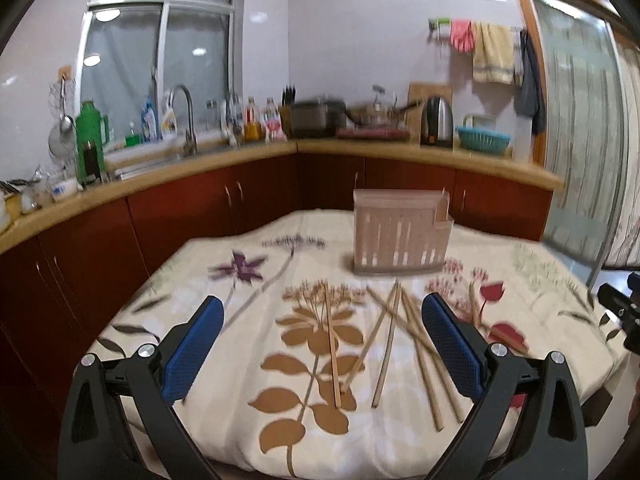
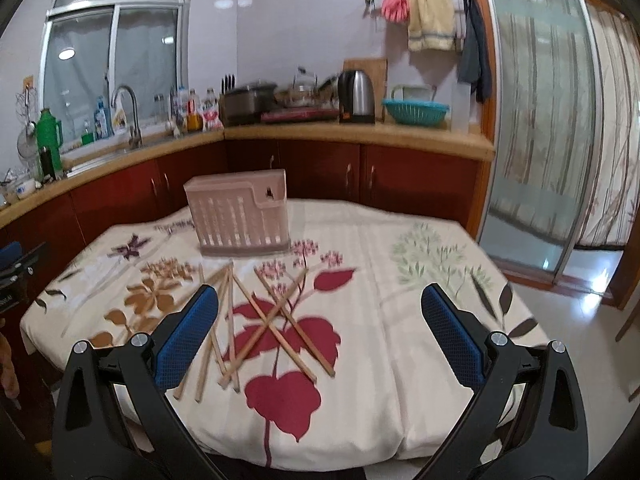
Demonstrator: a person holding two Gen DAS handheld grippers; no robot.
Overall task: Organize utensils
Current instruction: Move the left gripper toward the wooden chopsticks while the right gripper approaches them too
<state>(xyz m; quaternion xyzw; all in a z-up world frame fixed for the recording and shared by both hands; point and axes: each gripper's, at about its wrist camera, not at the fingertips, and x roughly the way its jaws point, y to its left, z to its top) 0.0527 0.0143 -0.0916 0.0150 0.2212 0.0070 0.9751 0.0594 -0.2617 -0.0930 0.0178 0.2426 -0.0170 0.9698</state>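
Several wooden chopsticks [image 1: 394, 344] lie scattered and crossed on the floral tablecloth [image 1: 248, 320], between and just ahead of my left gripper [image 1: 322, 308], which is open and holds nothing. A pink slatted utensil holder [image 1: 400, 236] stands upright behind them. In the right wrist view the same chopsticks [image 2: 264, 316] lie left of centre, near the left finger of my right gripper [image 2: 320, 304], also open and holding nothing. The utensil holder [image 2: 238, 218] stands at the table's far left. My right gripper's body [image 1: 622, 312] shows at the left view's right edge.
A kitchen counter [image 1: 360, 148] with red cabinets wraps behind the table, carrying a sink, bottles, a kettle [image 1: 438, 122] and a teal basket [image 1: 484, 140]. A glass sliding door [image 2: 540, 120] stands on the right. The tablecloth's right half [image 2: 432, 280] is bare.
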